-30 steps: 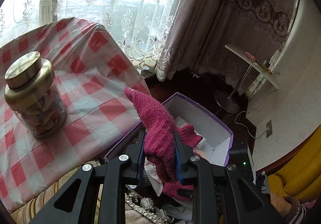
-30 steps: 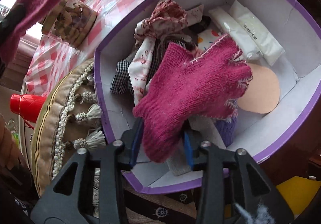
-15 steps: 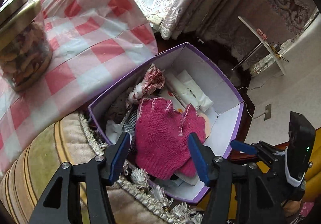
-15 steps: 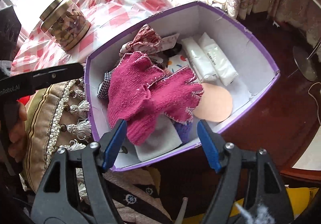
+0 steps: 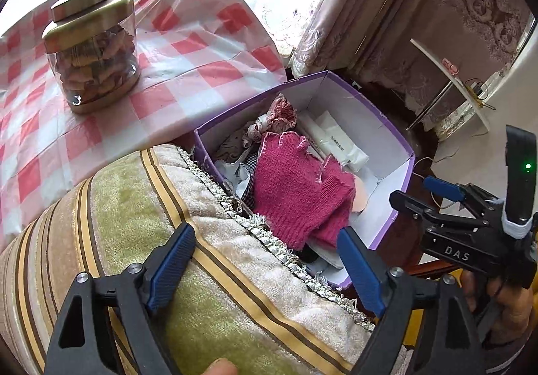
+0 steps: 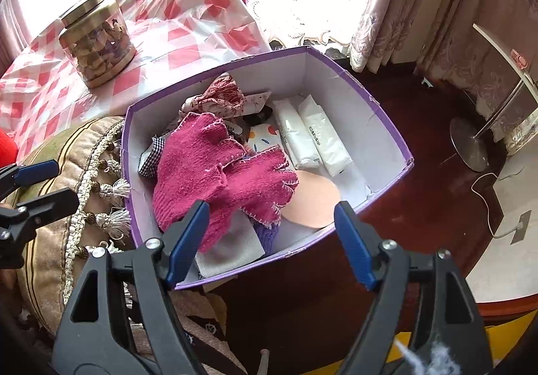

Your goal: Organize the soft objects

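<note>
Two pink knitted gloves lie side by side on the pile inside the purple cardboard box (image 5: 393, 139) (image 6: 386, 113), one glove (image 5: 289, 173) (image 6: 195, 156) partly over the other glove (image 5: 336, 200) (image 6: 262, 183). My left gripper (image 5: 265, 234) hovers over the cushion edge beside the box, jaws opening, with nothing gripped. Above the box's near rim my right gripper (image 6: 270, 207) also has its jaws opening and holds nothing. The right gripper (image 5: 444, 190) shows beyond the box in the left wrist view.
A striped cushion (image 5: 151, 223) (image 6: 57, 146) with tassel trim presses against the box. A gold-lidded jar (image 5: 94, 49) (image 6: 97, 39) stands on the red-checked tablecloth (image 5: 201, 49). White packets (image 6: 312, 136), a peach disc (image 6: 312, 200) and floral cloth (image 6: 222, 96) fill the box. Dark floor (image 6: 420, 156) lies to the right.
Both grippers were shut on a pink glove, then let go; both gloves now lie in the box. The left gripper sank toward the cushion, the right one rose and drew back.
</note>
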### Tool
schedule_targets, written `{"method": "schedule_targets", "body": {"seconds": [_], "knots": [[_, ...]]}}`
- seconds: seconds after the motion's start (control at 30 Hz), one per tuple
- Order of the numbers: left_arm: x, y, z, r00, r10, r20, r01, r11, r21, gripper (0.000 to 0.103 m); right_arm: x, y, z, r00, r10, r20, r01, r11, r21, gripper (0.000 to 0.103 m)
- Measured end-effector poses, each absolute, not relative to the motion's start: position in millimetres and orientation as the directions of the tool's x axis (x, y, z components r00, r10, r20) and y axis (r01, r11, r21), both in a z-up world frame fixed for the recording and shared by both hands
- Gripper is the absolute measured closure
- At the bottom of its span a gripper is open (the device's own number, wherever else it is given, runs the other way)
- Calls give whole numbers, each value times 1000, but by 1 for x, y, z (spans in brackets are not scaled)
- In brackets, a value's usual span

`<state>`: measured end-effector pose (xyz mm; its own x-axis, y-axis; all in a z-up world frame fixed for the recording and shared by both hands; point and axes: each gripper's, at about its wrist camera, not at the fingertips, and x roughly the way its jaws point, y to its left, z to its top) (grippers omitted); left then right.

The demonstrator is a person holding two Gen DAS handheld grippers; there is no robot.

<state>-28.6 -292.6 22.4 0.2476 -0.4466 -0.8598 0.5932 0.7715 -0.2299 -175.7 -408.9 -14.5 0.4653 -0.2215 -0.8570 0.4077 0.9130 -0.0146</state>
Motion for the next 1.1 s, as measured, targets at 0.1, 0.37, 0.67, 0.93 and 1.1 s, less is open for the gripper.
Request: {"method": "schedule_targets", "body": {"seconds": [0.1, 0.37, 0.67, 0.93, 1.1], "knots": [[-26, -290, 21, 227, -477, -849, 583, 765, -273, 9, -174, -407, -13, 468, -231, -853, 403, 915, -27, 24], [-23, -291, 17, 195, -518, -833, 573, 749, -332, 1, -172, -405, -15, 459, -232, -857, 401, 916, -33, 24], [-22, -290, 17, 190, -527, -828, 567, 748, -345, 1, -172, -404, -14, 461, -232, -857, 399, 917, -34, 24], [-22, -290, 16, 189, -528, -828, 567, 747, -347, 1, -172, -405, -15, 461, -228, -858, 401, 916, -29, 24], [-22, -290, 16, 189, -528, -828, 568, 747, -347, 1, -172, -405, -15, 460, -229, -858, 402, 915, -29, 24]]}}
